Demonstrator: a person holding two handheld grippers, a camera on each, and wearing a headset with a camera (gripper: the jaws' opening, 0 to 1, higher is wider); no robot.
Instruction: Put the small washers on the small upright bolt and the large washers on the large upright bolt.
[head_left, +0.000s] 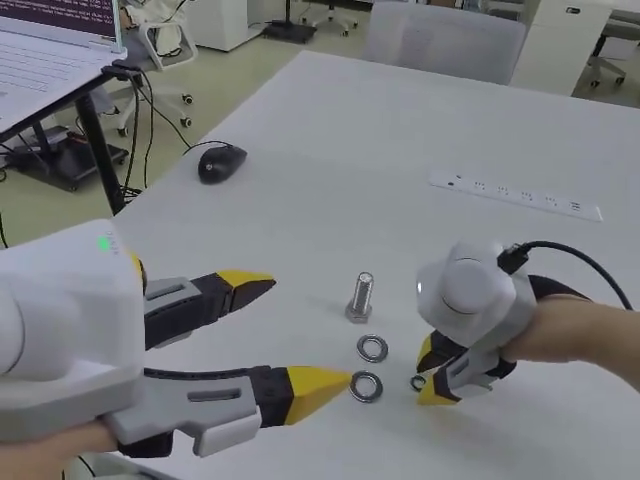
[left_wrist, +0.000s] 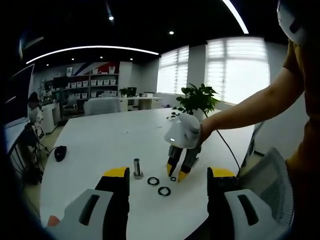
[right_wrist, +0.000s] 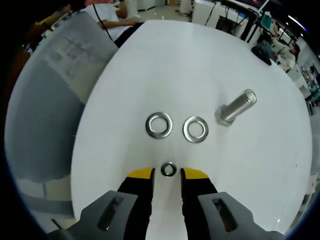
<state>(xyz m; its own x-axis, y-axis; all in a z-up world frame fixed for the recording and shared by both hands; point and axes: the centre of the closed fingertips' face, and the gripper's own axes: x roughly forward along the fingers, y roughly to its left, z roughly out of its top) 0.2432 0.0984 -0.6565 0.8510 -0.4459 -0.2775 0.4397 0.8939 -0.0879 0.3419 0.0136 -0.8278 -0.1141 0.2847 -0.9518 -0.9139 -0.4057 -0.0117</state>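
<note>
A small washer (right_wrist: 168, 169) is seen between the tips of the right gripper (right_wrist: 168, 175), which are set a little apart. The left gripper (head_left: 302, 331) is spread wide.

open-plan office. white table (head_left: 400, 150) as reference: mouse (head_left: 221, 163) and power strip (head_left: 515, 195) on it, laptop (head_left: 40, 60) on a stand off its left edge, grey chair (head_left: 445, 40) at the far end, shelving with boxes (left_wrist: 95, 82), potted plant (left_wrist: 197, 97) and blinded windows (left_wrist: 235, 70) beyond it.
</note>
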